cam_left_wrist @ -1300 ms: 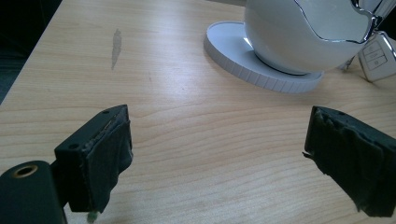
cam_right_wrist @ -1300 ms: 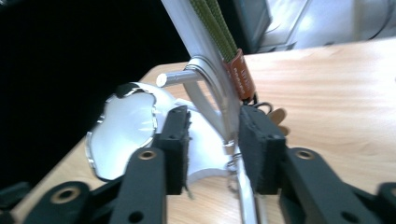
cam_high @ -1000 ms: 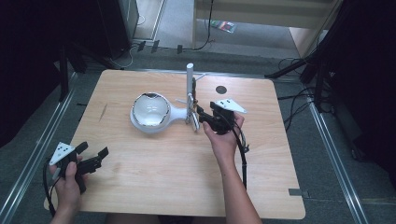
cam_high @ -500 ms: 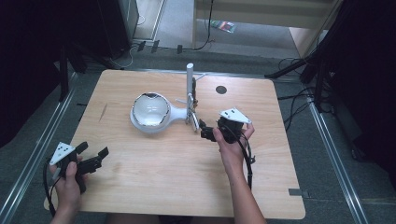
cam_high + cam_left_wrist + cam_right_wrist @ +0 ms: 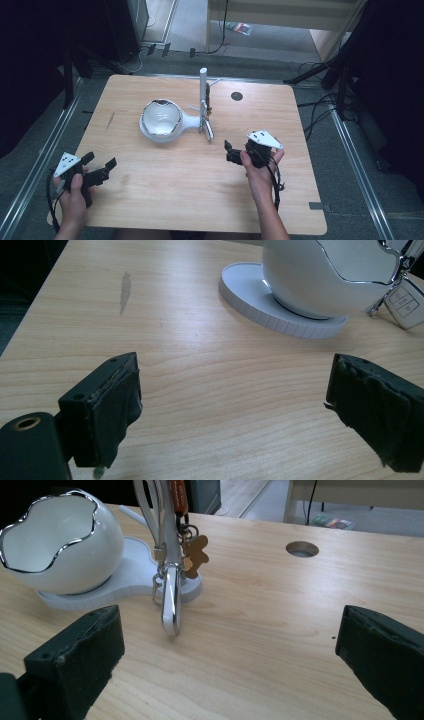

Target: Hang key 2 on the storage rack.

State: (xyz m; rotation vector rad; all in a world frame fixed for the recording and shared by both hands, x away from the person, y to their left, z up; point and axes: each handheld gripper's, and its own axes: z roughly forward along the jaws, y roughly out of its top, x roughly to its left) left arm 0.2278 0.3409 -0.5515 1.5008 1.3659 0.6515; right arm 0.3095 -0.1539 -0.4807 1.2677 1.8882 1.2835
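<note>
The white egg-shaped bowl with a jagged silver rim [image 5: 161, 119] sat on its flat white base near the middle of the pale wooden worktop [image 5: 150, 195]. The base stretched away from the bowl to a white upright post [image 5: 203, 85], and from that post hung a bunch of keys with a silver-edged car key fob [image 5: 170, 605], an orange strap [image 5: 178, 495] and a small brown bear-shaped charm [image 5: 195, 552]. The fob's lower end reached down to the worktop just beside the foot of the post.

The right tongs [image 5: 231, 152] lay on the side of the post away from the bowl and nearer the person, clear of the keys, held in the right hand [image 5: 257, 170]. Their jaws had just been opening and stood wide apart with nothing between them; in the right gripper view the fob hung ahead of the gap, nearer the jaw at the left of that view.

The left tongs [image 5: 100, 166] rested well apart from the bowl, toward the worktop's near left corner, gripped by the left hand [image 5: 74, 192]. Their jaws stood wide as well, bare wood between them, with the bowl beyond them.

A round dark hole [image 5: 237, 96] pierced the worktop past the post.
</note>
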